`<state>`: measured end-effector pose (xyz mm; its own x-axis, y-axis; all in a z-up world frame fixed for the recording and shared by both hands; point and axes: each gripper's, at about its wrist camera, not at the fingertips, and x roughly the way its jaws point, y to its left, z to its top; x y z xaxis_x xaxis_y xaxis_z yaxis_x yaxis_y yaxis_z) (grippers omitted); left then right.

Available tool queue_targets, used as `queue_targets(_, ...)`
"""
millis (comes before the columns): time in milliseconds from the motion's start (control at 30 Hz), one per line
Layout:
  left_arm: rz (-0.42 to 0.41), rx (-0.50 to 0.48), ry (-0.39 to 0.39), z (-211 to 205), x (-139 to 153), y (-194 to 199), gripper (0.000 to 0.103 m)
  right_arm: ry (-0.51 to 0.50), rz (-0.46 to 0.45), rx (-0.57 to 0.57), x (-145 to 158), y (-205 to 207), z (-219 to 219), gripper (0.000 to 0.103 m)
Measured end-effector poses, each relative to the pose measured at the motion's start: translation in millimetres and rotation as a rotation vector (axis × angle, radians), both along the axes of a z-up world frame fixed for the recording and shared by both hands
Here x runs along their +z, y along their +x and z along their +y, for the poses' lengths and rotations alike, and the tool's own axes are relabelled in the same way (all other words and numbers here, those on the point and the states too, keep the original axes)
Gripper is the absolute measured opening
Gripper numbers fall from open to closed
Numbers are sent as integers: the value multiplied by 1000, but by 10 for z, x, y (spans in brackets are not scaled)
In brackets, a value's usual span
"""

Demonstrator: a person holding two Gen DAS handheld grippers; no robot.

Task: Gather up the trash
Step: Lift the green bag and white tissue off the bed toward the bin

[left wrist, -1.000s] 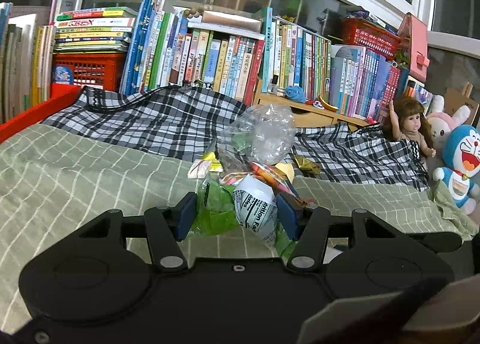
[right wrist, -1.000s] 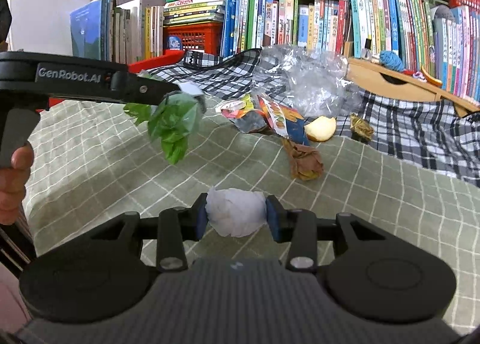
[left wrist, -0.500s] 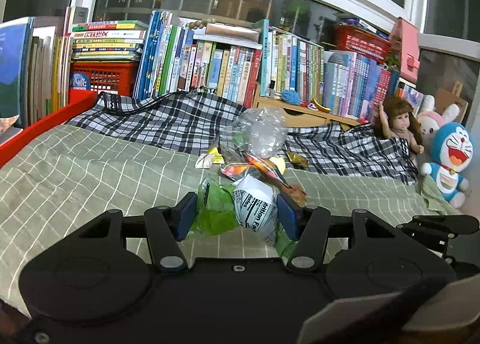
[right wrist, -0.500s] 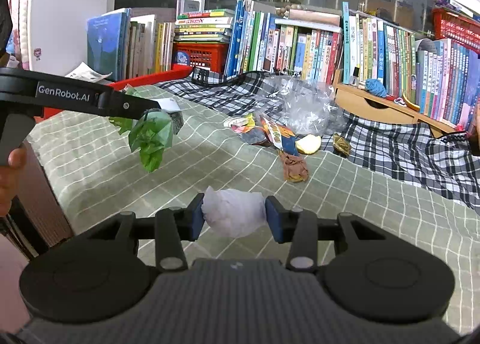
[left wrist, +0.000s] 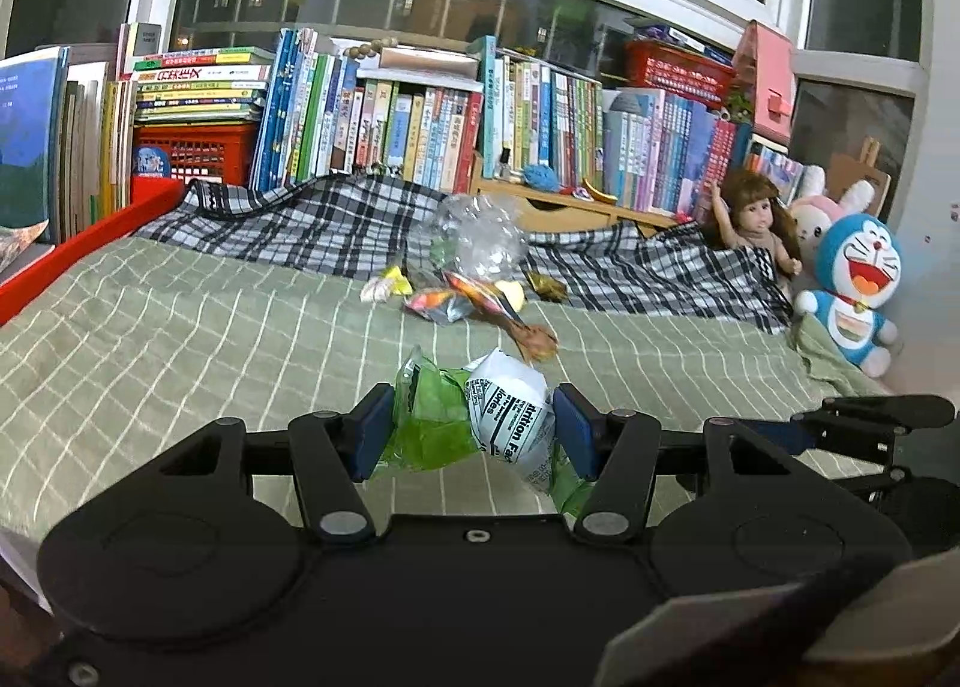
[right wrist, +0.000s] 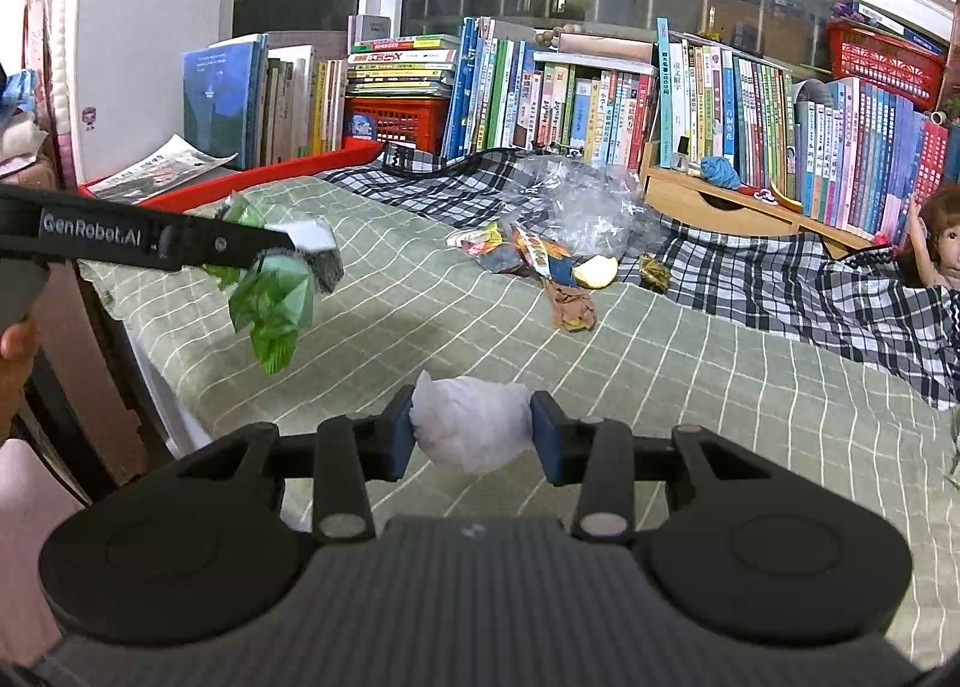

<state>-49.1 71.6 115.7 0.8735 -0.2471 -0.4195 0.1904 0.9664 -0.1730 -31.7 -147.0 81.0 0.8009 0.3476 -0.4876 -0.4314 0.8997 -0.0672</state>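
Left fingers [left wrist: 474, 435] clamping green wrapper [left wrist: 429, 417], right fingers [right wrist: 471, 432] gripping white wad [right wrist: 471, 423], litter pile [right wrist: 534, 261] ahead on bedspread [right wrist: 690, 363]

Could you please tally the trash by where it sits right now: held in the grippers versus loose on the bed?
Held in the left gripper: 1, the green wrapper
Held in the right gripper: 1, the white paper wad
Clear plastic bag on the bed: 1
Brown crumpled wrapper: 1
Pale fruit piece: 1
Colourful wrappers: overlapping, count unclear
Total countable: 5
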Motion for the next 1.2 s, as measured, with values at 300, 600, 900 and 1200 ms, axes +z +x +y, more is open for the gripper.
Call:
queue_targets(300, 20, -26, 22, -56, -168, -395, 55, 4, 24, -8, -103, -310, -56, 47)
queue_targets(600, 28, -73, 59, -128, -268, -778, 55, 5, 47, -6, -193, -641, -113, 47)
queue_targets(900, 77, -73, 82, -117, -469, -1017, 55, 0, 115, -11, -441, -856, -166, 47)
queue_targets(1200, 130, -93, 102, -133, -700, -1114, 55, 17, 181, -15, -678, -960, -189, 48)
